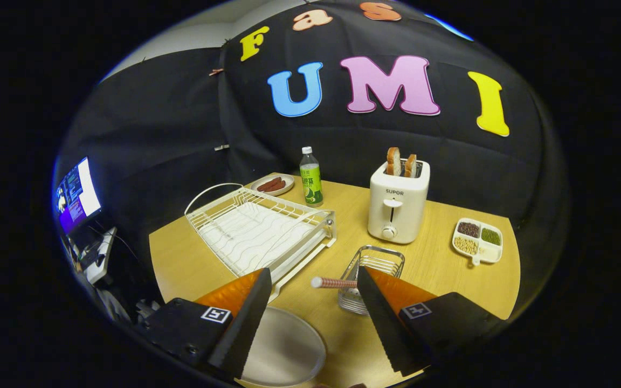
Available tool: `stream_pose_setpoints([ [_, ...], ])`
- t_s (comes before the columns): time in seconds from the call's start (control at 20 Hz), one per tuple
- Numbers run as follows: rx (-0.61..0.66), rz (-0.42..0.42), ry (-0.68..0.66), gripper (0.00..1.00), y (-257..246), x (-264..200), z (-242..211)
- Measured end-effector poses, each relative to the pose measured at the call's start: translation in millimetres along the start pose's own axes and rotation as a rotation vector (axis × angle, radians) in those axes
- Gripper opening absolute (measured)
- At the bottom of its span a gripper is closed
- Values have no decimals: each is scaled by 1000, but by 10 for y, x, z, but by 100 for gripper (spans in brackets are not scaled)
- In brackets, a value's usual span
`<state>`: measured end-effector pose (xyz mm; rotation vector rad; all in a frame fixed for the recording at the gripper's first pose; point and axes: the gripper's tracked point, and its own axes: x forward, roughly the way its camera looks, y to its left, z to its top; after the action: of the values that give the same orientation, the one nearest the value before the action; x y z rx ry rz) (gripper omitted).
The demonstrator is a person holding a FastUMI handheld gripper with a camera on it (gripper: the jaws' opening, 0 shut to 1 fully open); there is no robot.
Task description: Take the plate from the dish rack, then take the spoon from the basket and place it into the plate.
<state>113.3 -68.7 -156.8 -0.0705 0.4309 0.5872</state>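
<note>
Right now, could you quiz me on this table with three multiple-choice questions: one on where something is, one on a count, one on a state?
1. Where is the plate?
A. in the rack
B. on the table between the fingers
C. on the toaster

2. How many bread slices stand in the toaster?
A. one
B. two
C. four

3. How is the gripper?
A. open, holding nothing
B. shut on the spoon
C. shut on the bottle

Answers:
1. B: the plate lies on the table, near the fingers, and the rack holds no dishes.
2. B: two slices poke out of the slots.
3. A: the fingers stand wide apart, and the spoon sticks out of the basket.
</note>
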Motion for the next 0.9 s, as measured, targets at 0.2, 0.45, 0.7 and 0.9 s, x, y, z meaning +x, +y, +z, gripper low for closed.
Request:
stream_pose_setpoints([
  [0.2,-35,-6,35,98,-102,236,-47],
  [0.45,-104,29,40,98,-112,412,-107],
  [0.7,-177,9,66,79,-162,578,-271],
  [0.9,-186,-12,45,55,-177,615,-232],
])
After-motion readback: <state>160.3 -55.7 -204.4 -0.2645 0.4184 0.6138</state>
